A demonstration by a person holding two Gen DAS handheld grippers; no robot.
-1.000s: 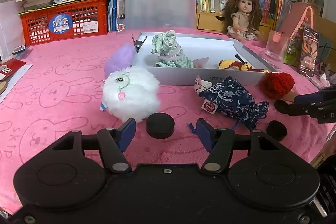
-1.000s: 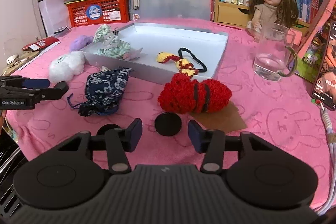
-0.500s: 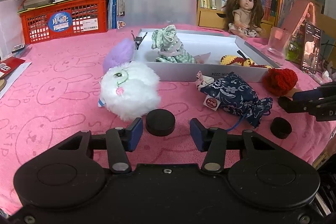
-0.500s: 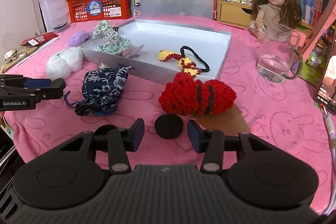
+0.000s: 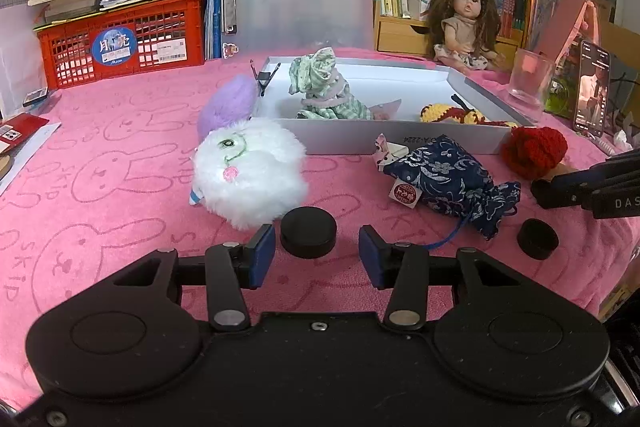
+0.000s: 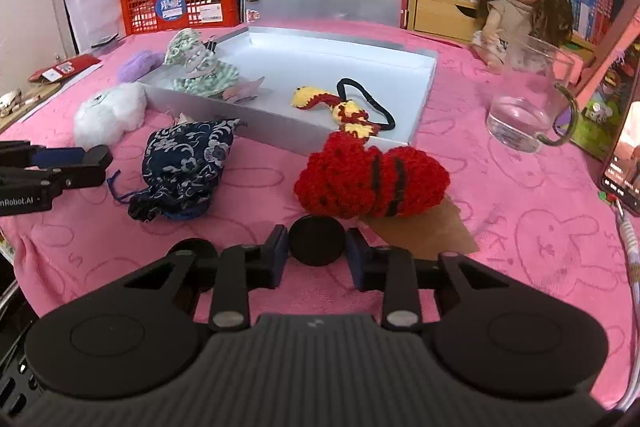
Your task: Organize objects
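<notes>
My right gripper point(image 6: 317, 255) has its jaws squeezing a black puck point(image 6: 317, 241). My left gripper point(image 5: 317, 255) has its jaws apart by another puck point(image 5: 308, 237).

Black puck point(image 5: 308, 238) between parted fingers of left hand-held gripper point(image 5: 317, 254).

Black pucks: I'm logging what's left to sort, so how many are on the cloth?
2: one black puck between the left gripper's fingers, another between the right gripper's.
</notes>
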